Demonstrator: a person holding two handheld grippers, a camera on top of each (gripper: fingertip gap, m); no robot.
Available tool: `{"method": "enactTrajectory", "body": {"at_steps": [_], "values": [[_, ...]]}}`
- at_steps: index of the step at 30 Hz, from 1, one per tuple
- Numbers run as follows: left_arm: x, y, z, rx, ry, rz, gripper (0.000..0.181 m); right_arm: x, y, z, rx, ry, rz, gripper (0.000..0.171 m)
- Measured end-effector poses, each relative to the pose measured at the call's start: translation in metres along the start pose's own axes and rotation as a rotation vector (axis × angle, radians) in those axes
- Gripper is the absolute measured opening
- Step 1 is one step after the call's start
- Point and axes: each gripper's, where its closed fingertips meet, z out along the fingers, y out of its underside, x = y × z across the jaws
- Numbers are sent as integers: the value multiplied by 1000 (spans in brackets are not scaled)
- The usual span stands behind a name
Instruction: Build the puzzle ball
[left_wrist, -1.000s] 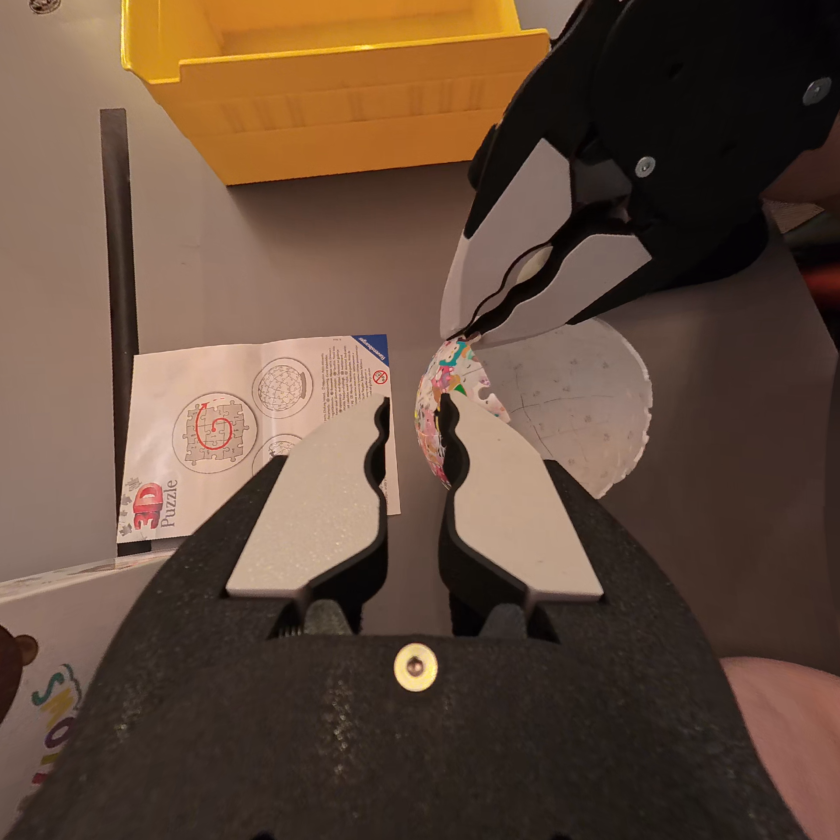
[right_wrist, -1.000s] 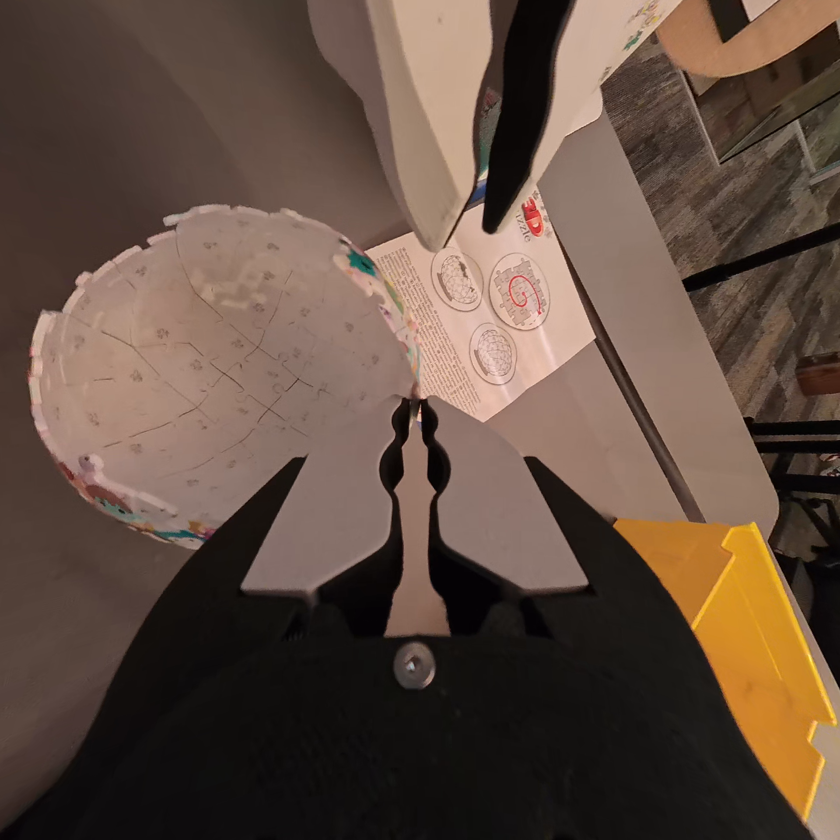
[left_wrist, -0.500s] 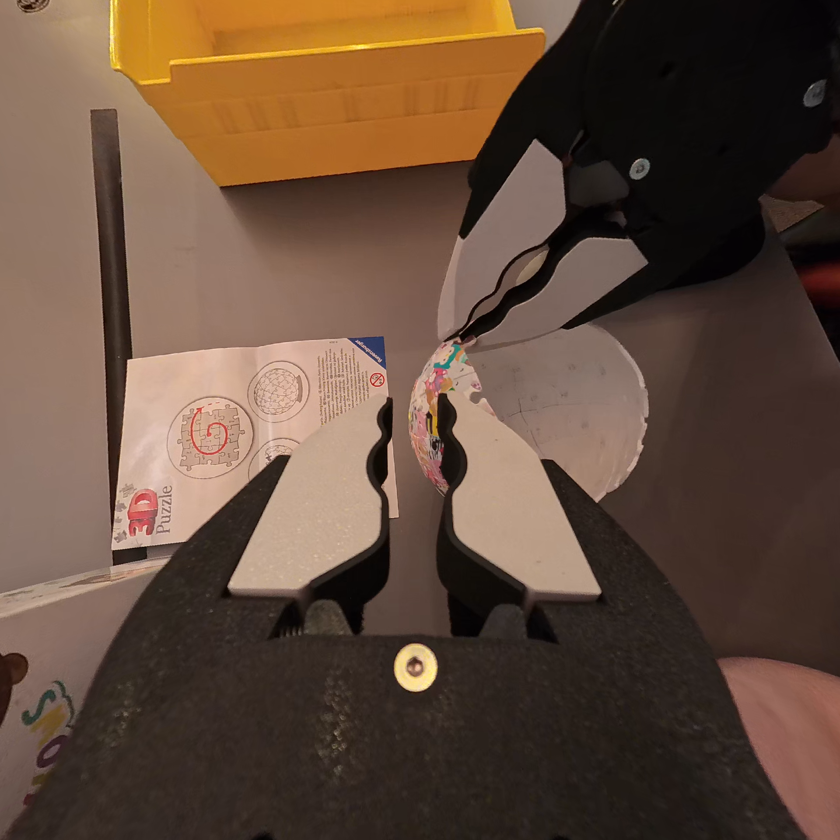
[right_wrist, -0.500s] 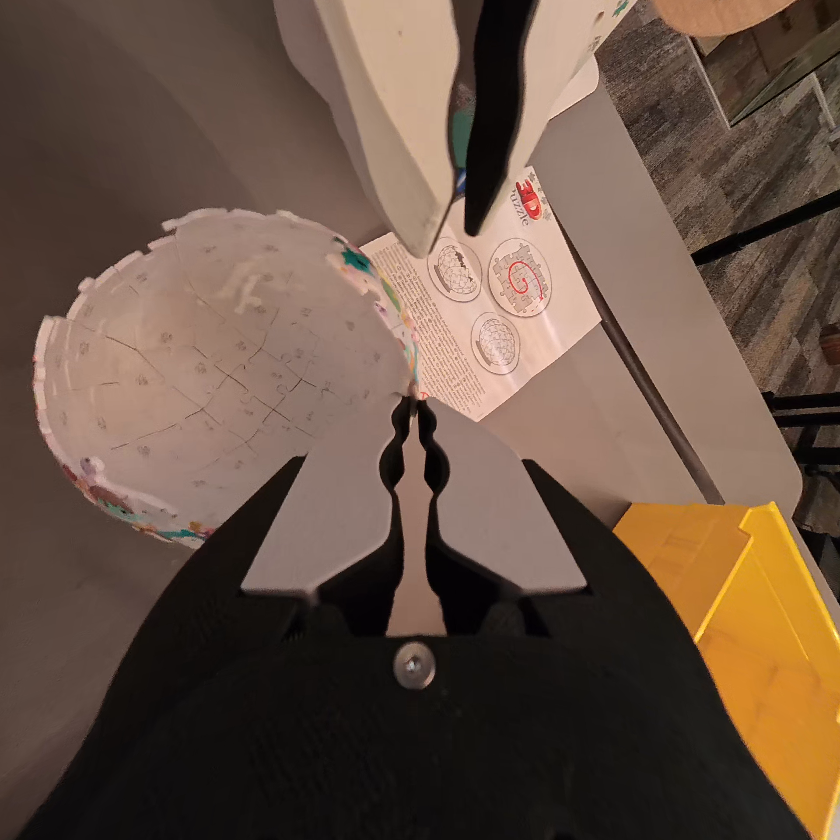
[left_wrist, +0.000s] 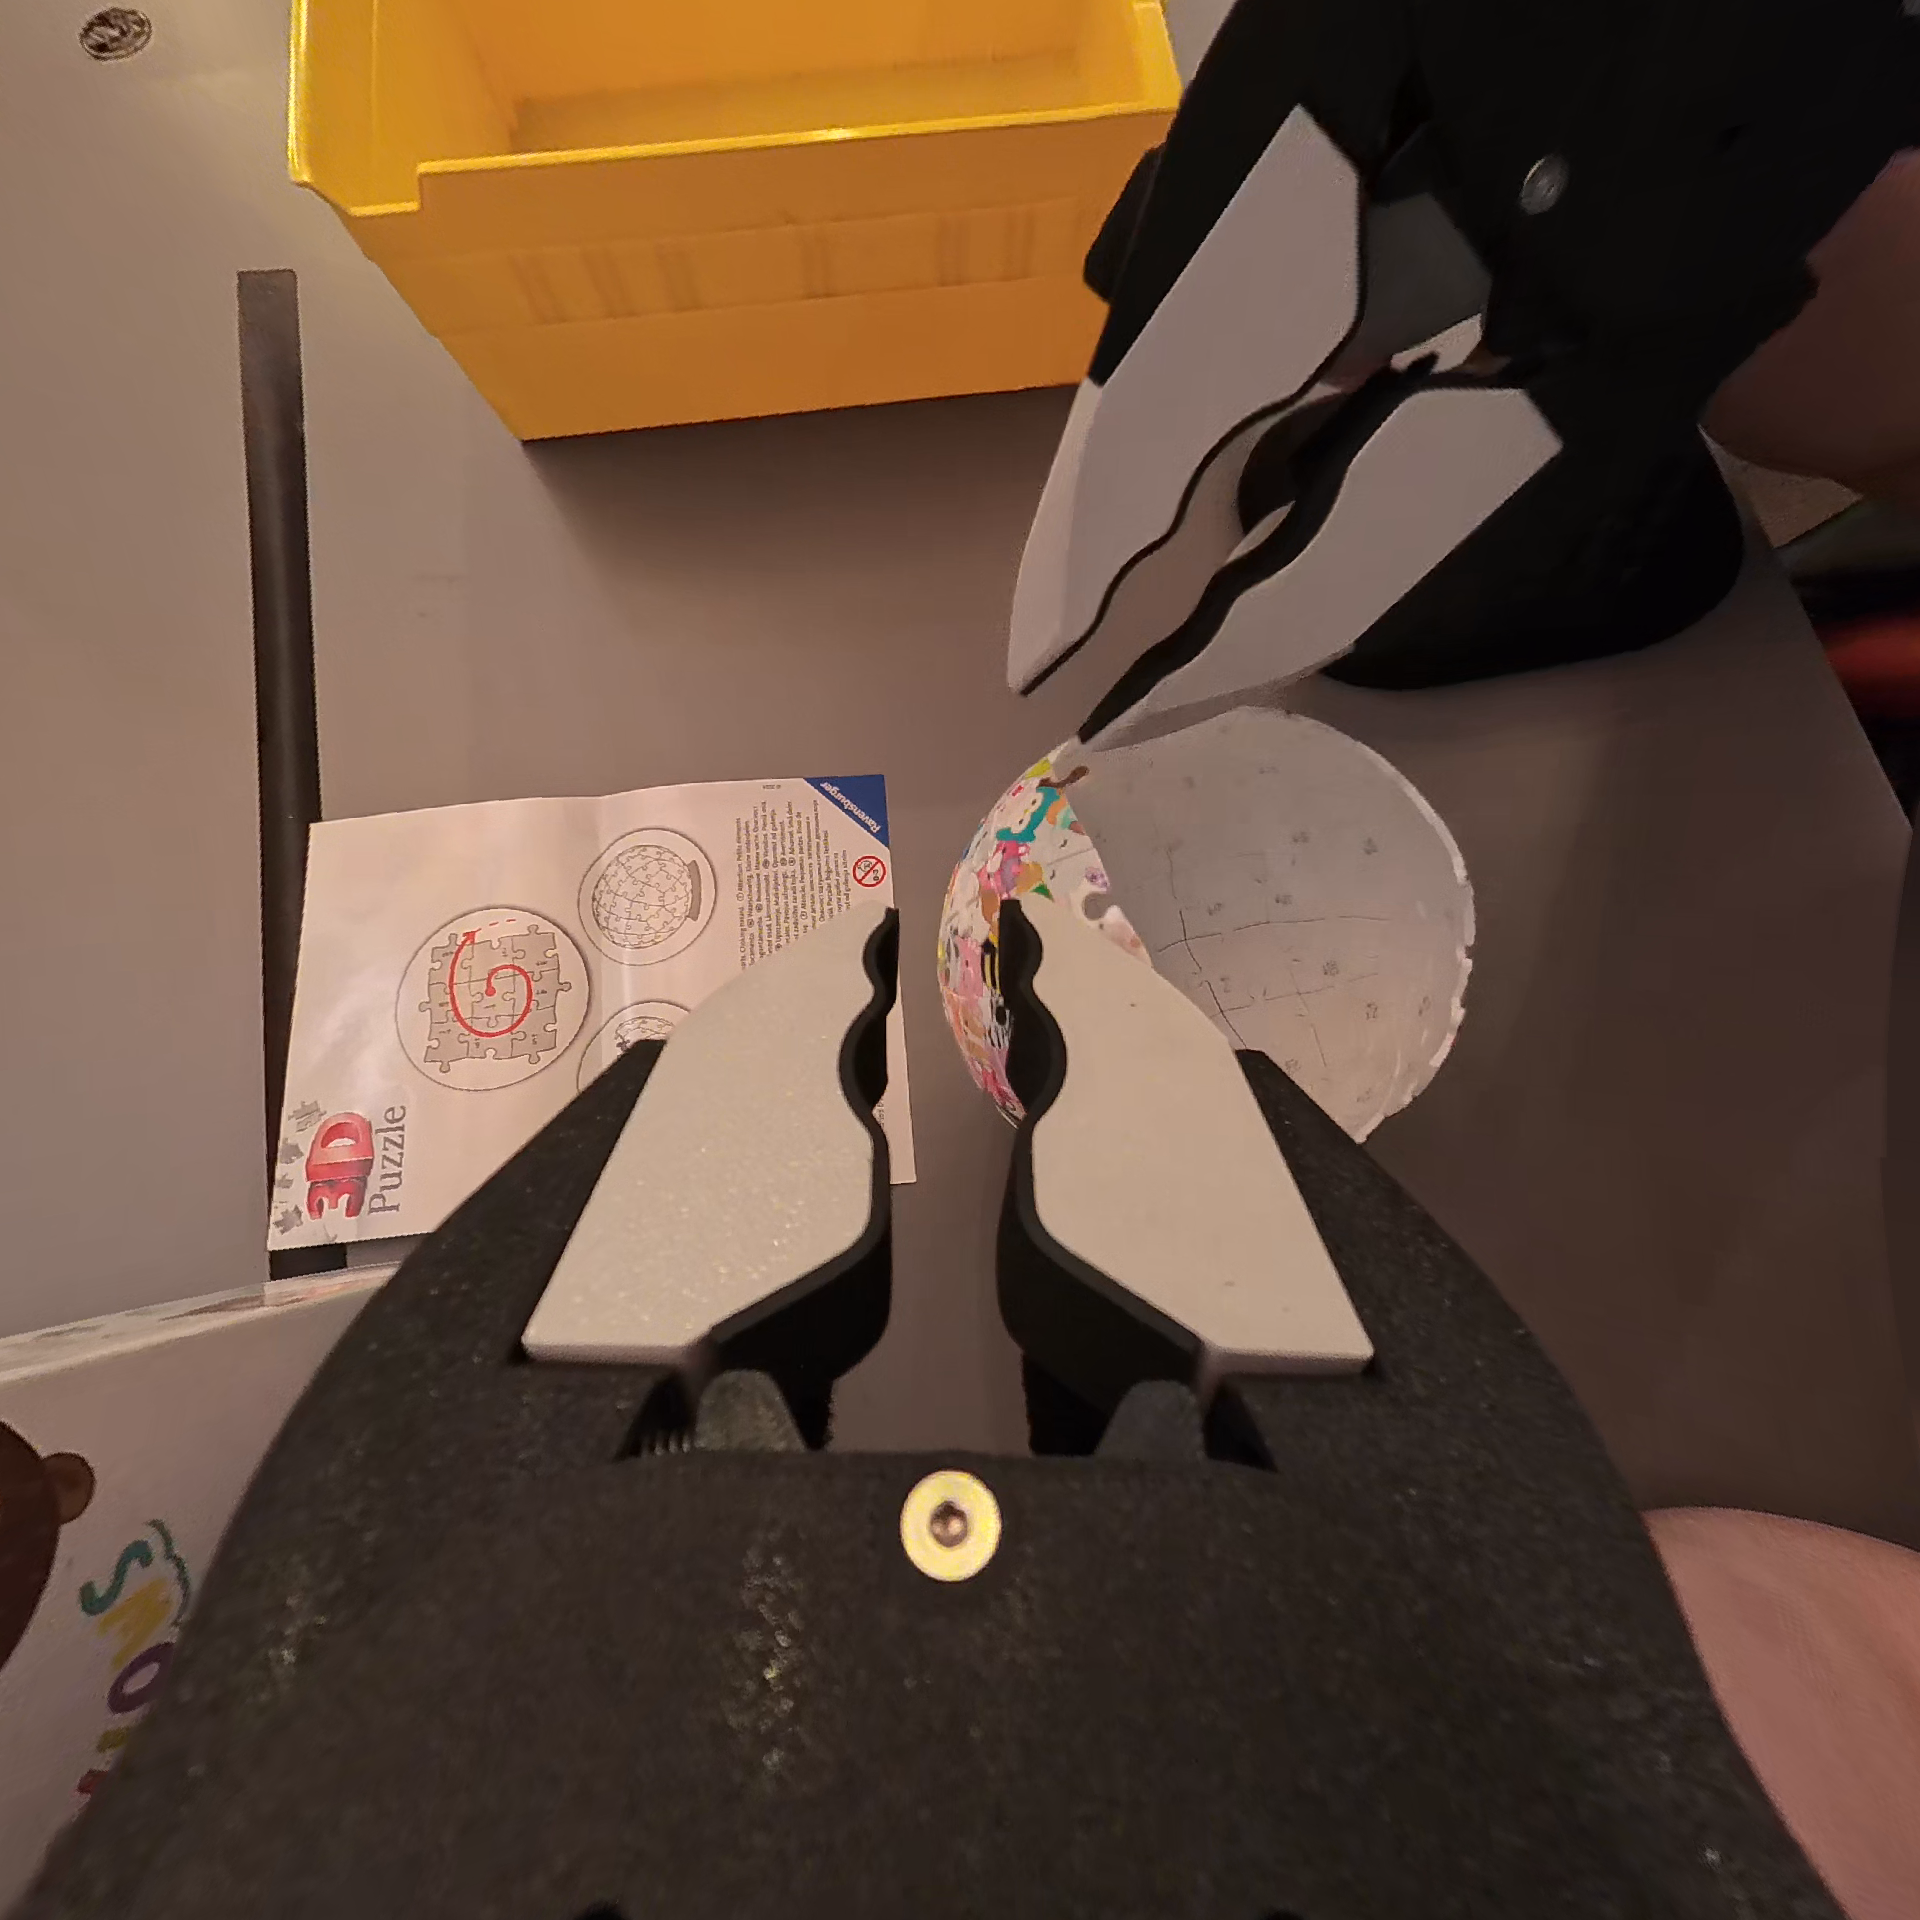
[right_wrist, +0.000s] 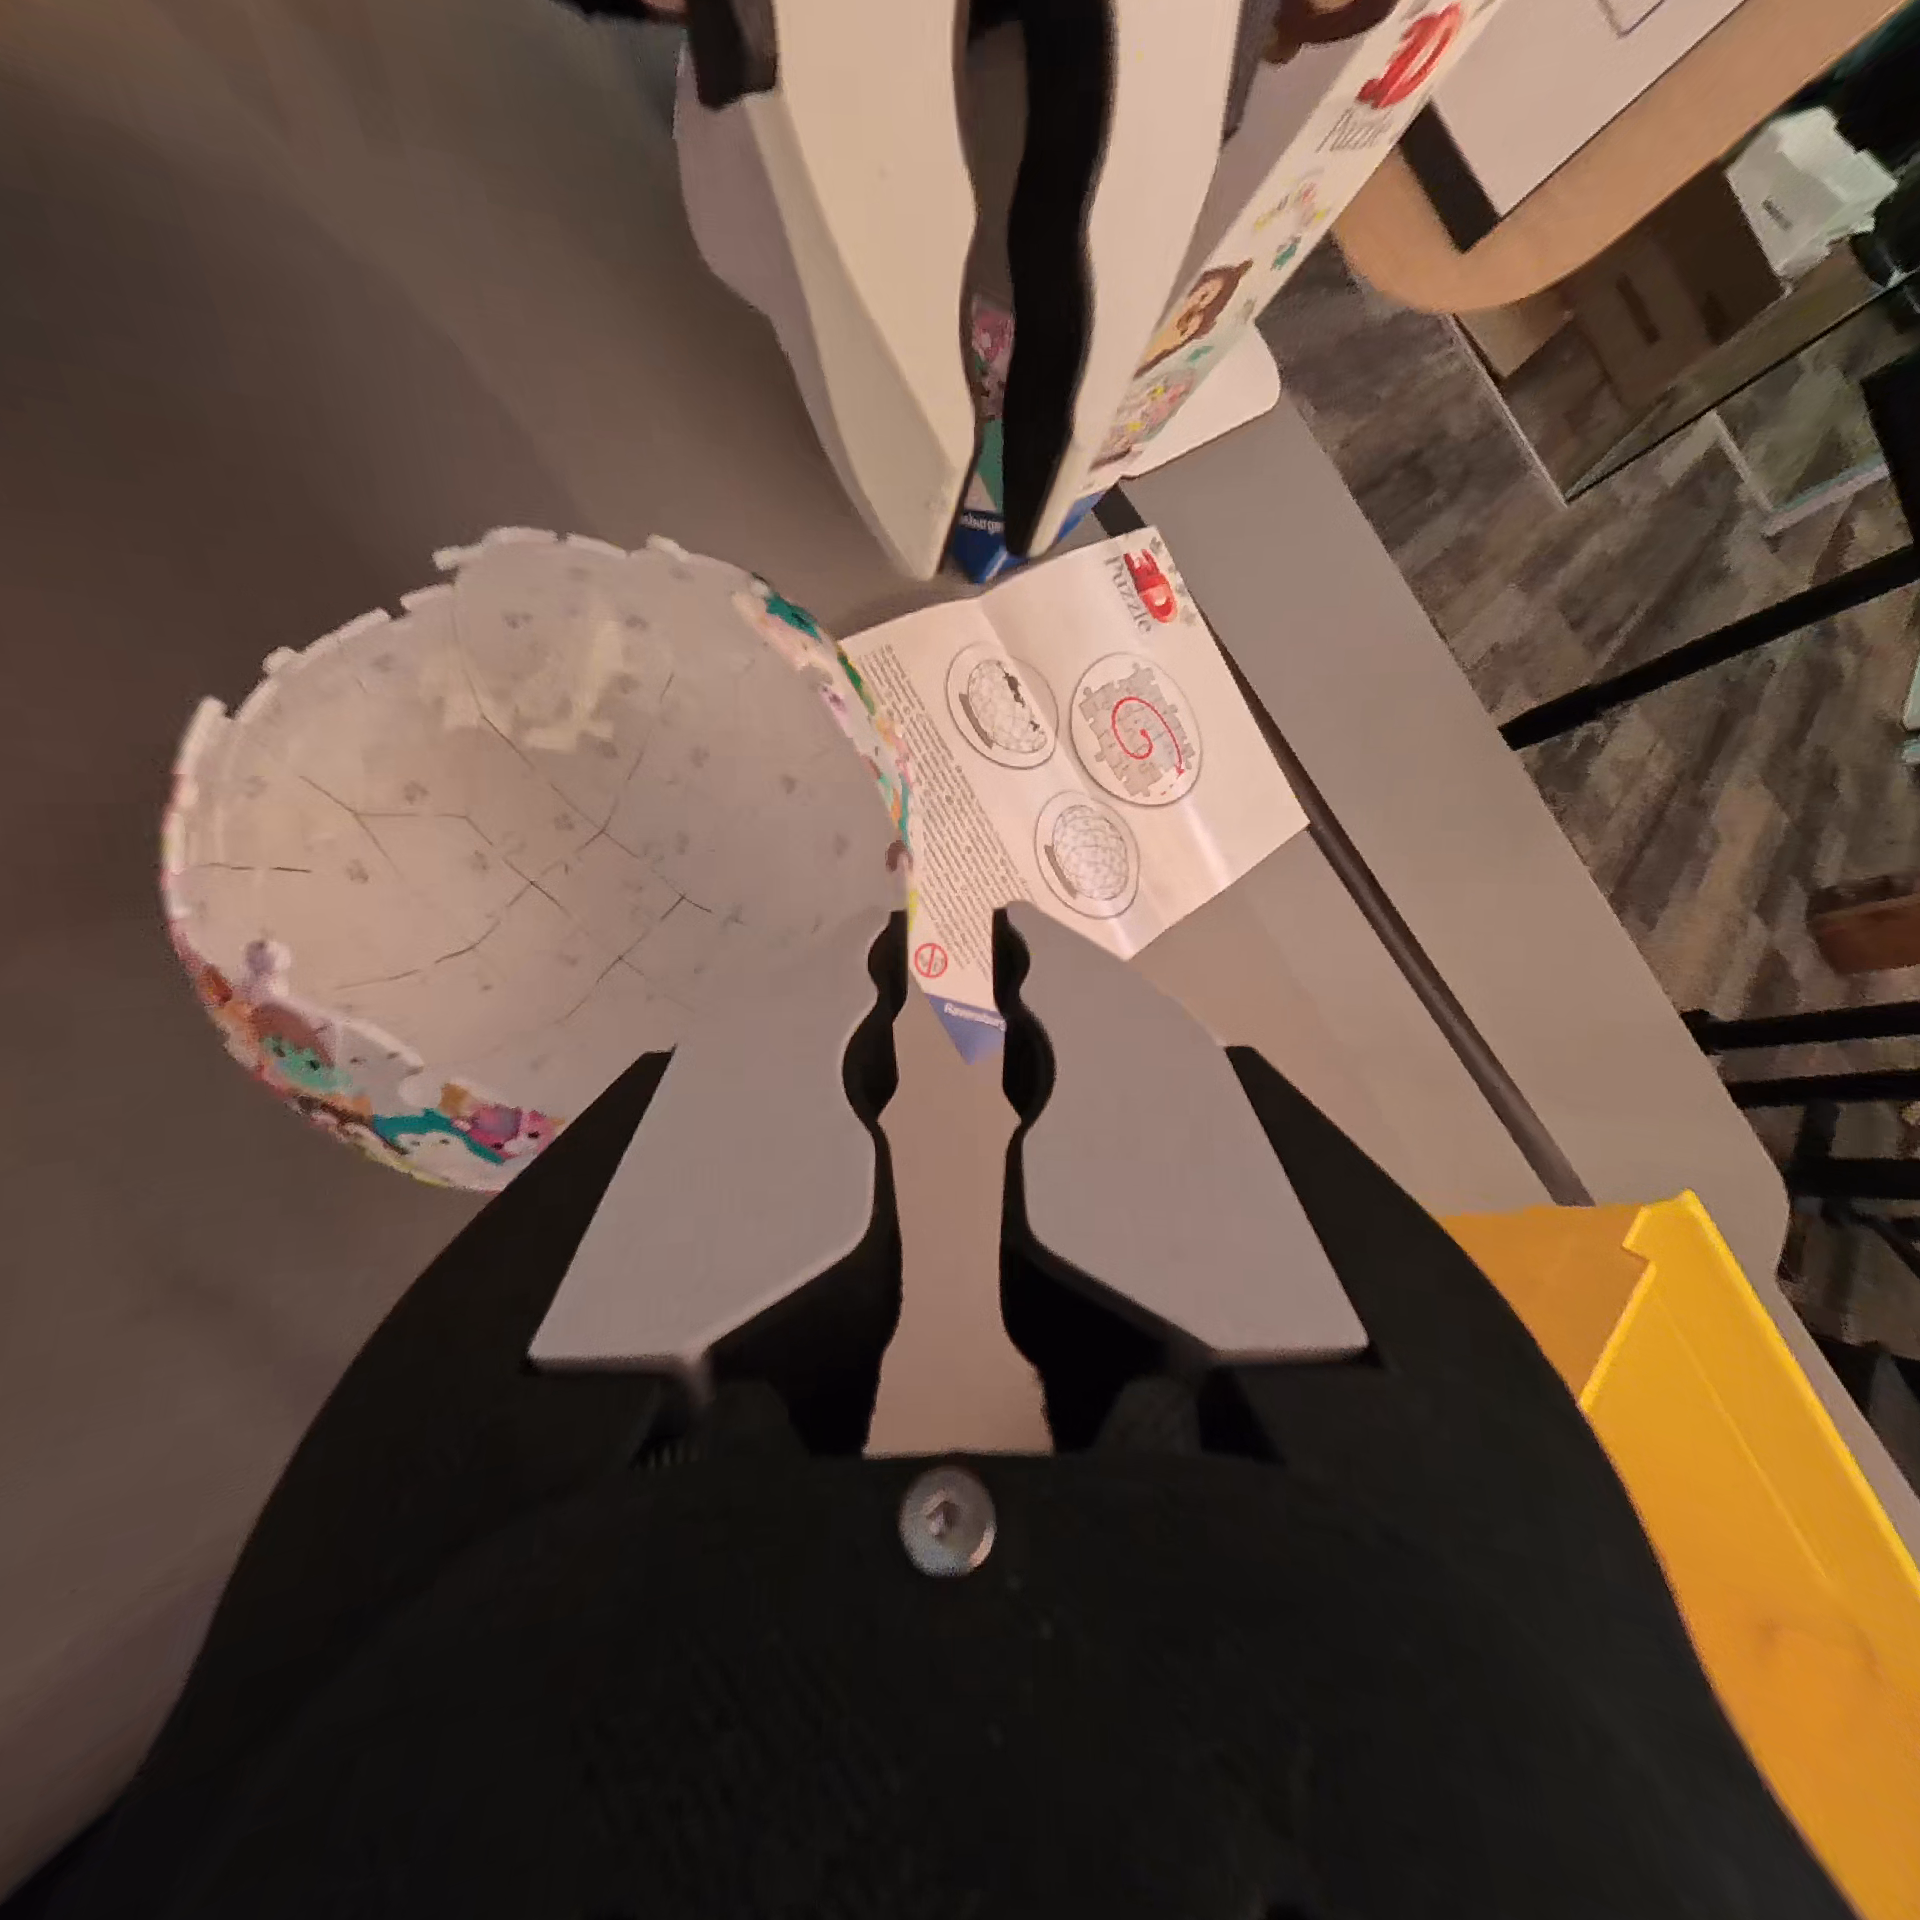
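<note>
Since half a second ago the right gripper (right_wrist: 943, 930) has let go of the shell (left_wrist: 1288, 914): its fingers, then pinched on the rim, now stand a little apart with nothing between them, and its tips hang just above the rim, apart from it.

Going left to right in the left wrist view: a dark slot (left_wrist: 275, 727) runs down the grey table (left_wrist: 644, 623); a white box (left_wrist: 125, 1455) fills the lower left corner; the leaflet (left_wrist: 582, 997) lies flat near the middle, with the yellow bin (left_wrist: 748, 239) beyond it. Next comes the left gripper (left_wrist: 945, 920), its fingers partly open and holding nothing, the right-hand tip just at the shell's printed outer wall; whether it touches is hard to tell. The shell, a half-built puzzle ball, sits on the table just right of the leaflet, its white inside facing right and its toothed rim unfinished.

Judging from this, the shell now rests on its own, with no gripper holding it. No loose piece shows in either view, so the next move probably calls for fetching one. The curved shell could roll once it is nudged.
</note>
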Motion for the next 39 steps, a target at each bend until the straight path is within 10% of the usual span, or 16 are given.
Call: {"method": "enactTrajectory", "body": {"at_steps": [10, 25, 39], "values": [[0, -15, -7, 69, -36, 37, 16, -11, 7, 9, 8, -42, 13, 18], [30, -114, -108, 793, -260, 65, 23, 16, -3, -23, 500, 56, 171, 26], [42, -21, 18, -429, -296, 619, 25, 44, 27, -25, 495, 81, 416, 25]]}}
